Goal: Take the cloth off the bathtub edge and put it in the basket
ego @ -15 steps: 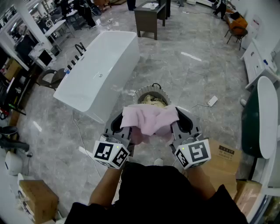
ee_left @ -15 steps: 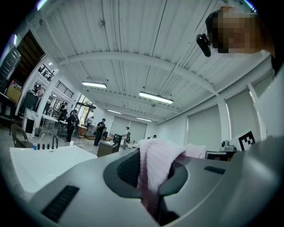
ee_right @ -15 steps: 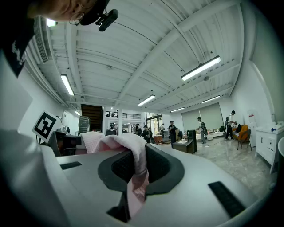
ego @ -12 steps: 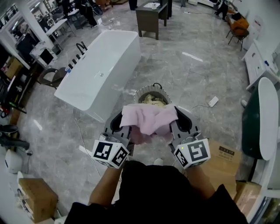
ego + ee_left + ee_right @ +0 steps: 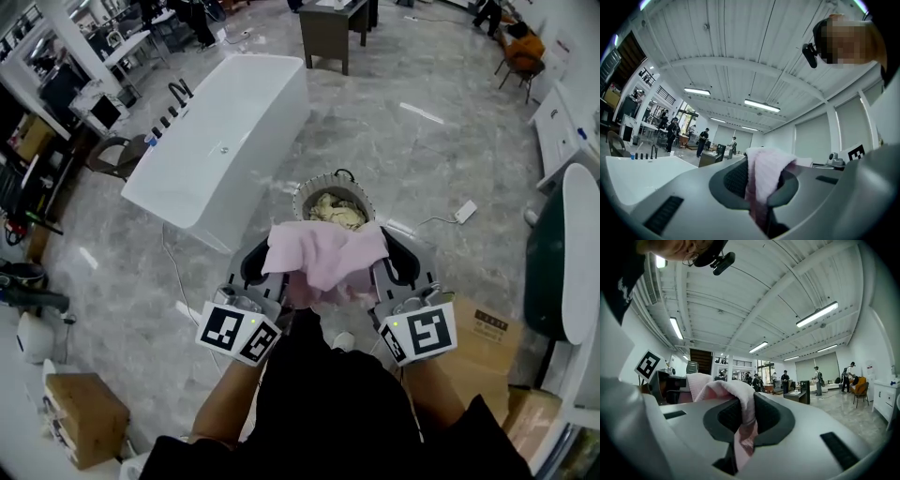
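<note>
Left gripper (image 5: 262, 266), right gripper (image 5: 392, 264) (side by side): both clamped.

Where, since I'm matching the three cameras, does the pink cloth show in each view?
Head view: pink cloth at centre, just below the basket.
Left gripper view: lower centre, pinched between the jaws.
Right gripper view: lower left of centre, pinched between the jaws.
Shared landmark: dark desk, respectively top centre, left of the cloth, right of it.

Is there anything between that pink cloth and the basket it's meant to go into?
Nothing visible. The pink cloth, clamped by the left tongs and the right tongs, hangs just short of the open basket; only a cream bundle already lies inside.
</note>
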Demonstrator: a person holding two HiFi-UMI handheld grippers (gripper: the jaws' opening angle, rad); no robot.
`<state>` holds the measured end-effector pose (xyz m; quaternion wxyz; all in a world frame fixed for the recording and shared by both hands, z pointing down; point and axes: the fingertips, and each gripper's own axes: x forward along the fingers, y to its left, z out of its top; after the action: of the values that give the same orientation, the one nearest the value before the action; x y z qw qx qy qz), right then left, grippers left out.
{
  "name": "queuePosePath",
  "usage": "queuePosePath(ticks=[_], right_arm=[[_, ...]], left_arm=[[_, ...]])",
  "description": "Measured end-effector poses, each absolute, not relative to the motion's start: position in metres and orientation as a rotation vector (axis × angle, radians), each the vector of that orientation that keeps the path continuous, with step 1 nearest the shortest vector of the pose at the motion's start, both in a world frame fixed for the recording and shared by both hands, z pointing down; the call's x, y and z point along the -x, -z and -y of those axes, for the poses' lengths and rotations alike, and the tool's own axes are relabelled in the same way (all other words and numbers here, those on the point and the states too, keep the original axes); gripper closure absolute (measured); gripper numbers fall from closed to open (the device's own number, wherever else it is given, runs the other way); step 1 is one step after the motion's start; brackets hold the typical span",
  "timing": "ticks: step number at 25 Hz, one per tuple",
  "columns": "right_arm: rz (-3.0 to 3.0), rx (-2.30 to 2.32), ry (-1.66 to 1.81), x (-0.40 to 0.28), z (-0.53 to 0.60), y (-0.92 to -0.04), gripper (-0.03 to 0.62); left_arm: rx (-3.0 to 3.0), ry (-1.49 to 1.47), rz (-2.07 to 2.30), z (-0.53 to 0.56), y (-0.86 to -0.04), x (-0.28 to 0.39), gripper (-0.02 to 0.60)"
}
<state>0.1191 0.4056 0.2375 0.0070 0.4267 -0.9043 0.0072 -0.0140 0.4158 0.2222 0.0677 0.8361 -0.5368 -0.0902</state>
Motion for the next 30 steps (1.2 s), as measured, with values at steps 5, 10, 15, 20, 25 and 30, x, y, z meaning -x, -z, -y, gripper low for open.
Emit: queuePosePath(ticks=[5, 10, 15, 20, 25, 30], right_arm=[[2.823, -1.412, -0.027, -0.134, -0.388, -0.235, 0.542], [2.81, -1.454, -0.037, -0.143, -0.368, -0.231, 0.542], [2.803, -1.483, -0.03, -0.135, -0.333, -0.222, 0.542], [2.8, -1.458, -0.062, -0.118, -0.298, -0.224, 0.542], [2.77, -1.509, -0.083, -0.109, -0.255, -0.225, 0.542], [2.735, -1.56, -0.096, -0.09, -0.213, -0.228, 0.542]], left_arm=[[-2.589, 0.263, 1.521, -0.387, -0.222, -0.002, 0.548], [-2.613, 0.31, 1.461, -0.36, -0.216, -0.013, 0.548], [-2.64, 0.302, 1.474, -0.321, -0.209, -0.013, 0.548], [-2.628, 0.318, 1.45, -0.278, -0.205, -0.002, 0.548], [-2.615, 0.337, 1.422, -0.238, -0.206, 0.013, 0.548], [-2.605, 0.334, 1.426, -0.2, -0.21, 0.036, 0.548]])
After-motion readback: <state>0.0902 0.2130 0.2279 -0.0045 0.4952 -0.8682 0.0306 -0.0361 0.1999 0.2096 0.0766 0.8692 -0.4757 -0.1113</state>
